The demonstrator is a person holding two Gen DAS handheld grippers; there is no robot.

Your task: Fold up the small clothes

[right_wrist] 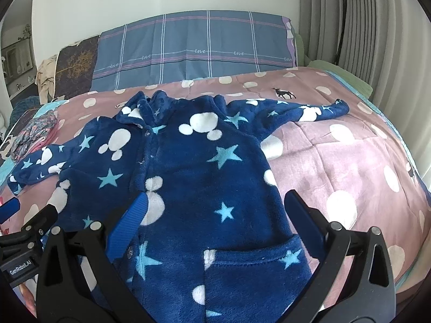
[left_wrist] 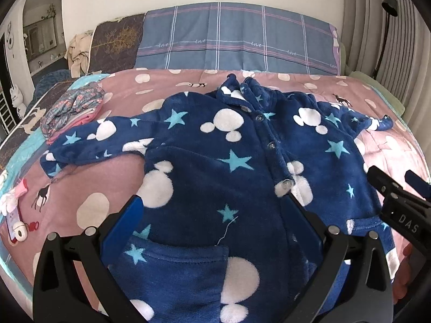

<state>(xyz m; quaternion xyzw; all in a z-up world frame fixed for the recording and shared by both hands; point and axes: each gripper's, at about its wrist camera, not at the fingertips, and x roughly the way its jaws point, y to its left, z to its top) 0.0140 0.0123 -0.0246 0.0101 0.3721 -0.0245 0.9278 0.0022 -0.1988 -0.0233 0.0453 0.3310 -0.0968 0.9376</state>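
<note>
The robe (left_wrist: 215, 161) lies flat on the pink blanket (left_wrist: 107, 167), front side up, buttons closed, and its long axis goes straight away from me, from the hem under my grippers to the collar at the far end near the pillow (left_wrist: 237, 37). In the left wrist view, my left gripper (left_wrist: 212, 215) is wide open and holds nothing; its two fingers stand over the lower left half of the robe, above the pocket (left_wrist: 175, 258). The left sleeve (left_wrist: 94, 140) stretches out to the left and its cuff ends just beside a small pile of folded clothes (left_wrist: 72, 110), so there is little free room on that side. Some small things, maybe socks (left_wrist: 13, 196), lie at the left edge of the bed. My right gripper (left_wrist: 390, 185) shows at the right border, over the right edge of the robe. In the right wrist view, my right gripper (right_wrist: 215, 215) is also wide open and empty, over the lower right half of the robe (right_wrist: 194, 175). The right sleeve (right_wrist: 296, 110) lies out to the right and far, and around it the blanket (right_wrist: 350, 161) is bare, with much room. I judge that each sleeve is nearer to the hand of its own side, and folding the sleeves inward across the chest is the coming step; the right side is easier.
</note>
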